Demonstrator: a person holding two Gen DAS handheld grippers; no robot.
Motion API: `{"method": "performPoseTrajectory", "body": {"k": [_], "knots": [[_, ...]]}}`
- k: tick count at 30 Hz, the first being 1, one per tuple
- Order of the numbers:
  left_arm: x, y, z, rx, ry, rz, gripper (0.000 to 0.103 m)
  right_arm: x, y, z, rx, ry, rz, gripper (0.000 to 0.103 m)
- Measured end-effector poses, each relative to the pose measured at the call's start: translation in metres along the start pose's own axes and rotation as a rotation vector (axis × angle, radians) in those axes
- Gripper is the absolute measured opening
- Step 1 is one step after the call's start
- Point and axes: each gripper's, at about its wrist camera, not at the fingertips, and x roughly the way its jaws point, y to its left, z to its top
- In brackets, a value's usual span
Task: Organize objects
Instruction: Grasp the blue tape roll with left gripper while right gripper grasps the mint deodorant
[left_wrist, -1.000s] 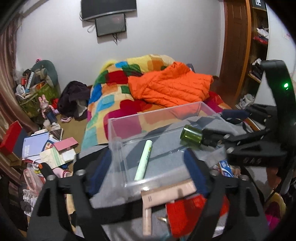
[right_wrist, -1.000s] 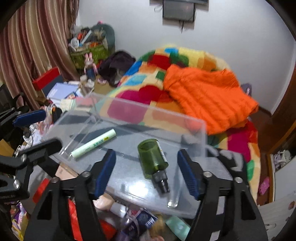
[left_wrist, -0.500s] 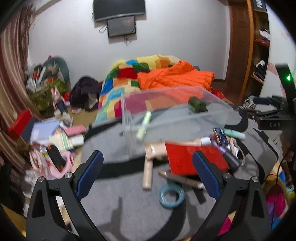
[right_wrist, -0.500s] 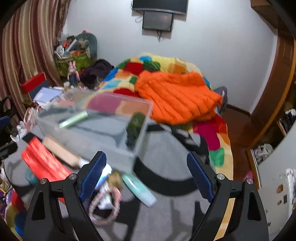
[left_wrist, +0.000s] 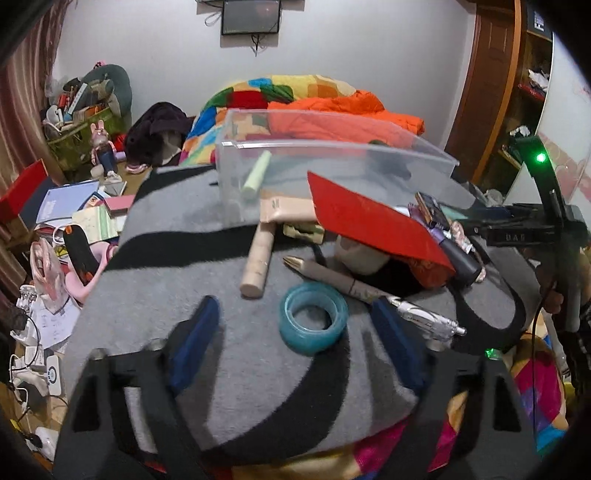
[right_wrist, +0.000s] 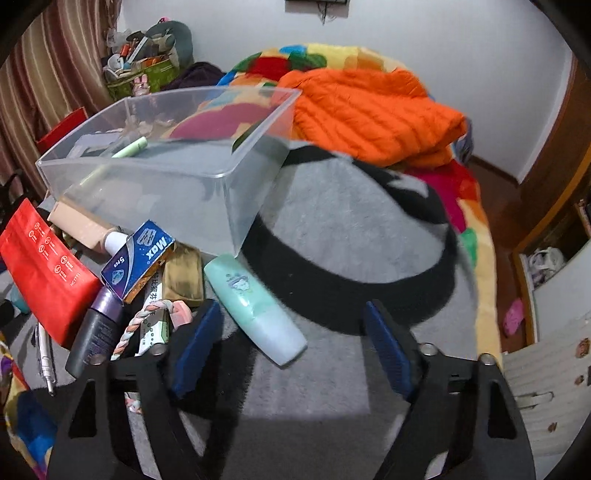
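A: Clutter lies heaped on the grey blanket, touching the clear bin's near wall; picking is under way.

B: Left gripper?

A: Empty, closing around the tape roll, probably not touching yet.

B: Right gripper?

A: Empty, closing over the mint tube. Next: squeeze, lift, drop into the bin.

Cluttered bedroom, white walls

A bed with a patchwork blanket and an orange quilt stands against the wall under a dark screen; striped curtain on the left, wooden door and shelves on the right.
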Motion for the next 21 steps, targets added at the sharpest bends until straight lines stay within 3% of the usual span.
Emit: {"method": "performPoseTrajectory", "body": {"k": [3,8,11,21], "knots": [[0.007,-0.002,0.0,-0.003,0.003,0.004,0.065,0.002,0.0,0.001,0.001,-0.004,0.046,0.052],[0.014,-0.003,0.0,-0.025,0.002,-0.008,0.038,0.0,0.002,-0.003,0.015,-0.014,0.097,0.03],[0.011,-0.006,-0.004,-0.02,-0.015,0.008,0.039,-0.003,0.002,-0.007,0.029,-0.018,0.102,0.021],[-0.017,0.011,-0.002,-0.087,-0.069,0.029,0.038,-0.043,0.0,-0.026,0.077,-0.101,0.061,0.021]]}}
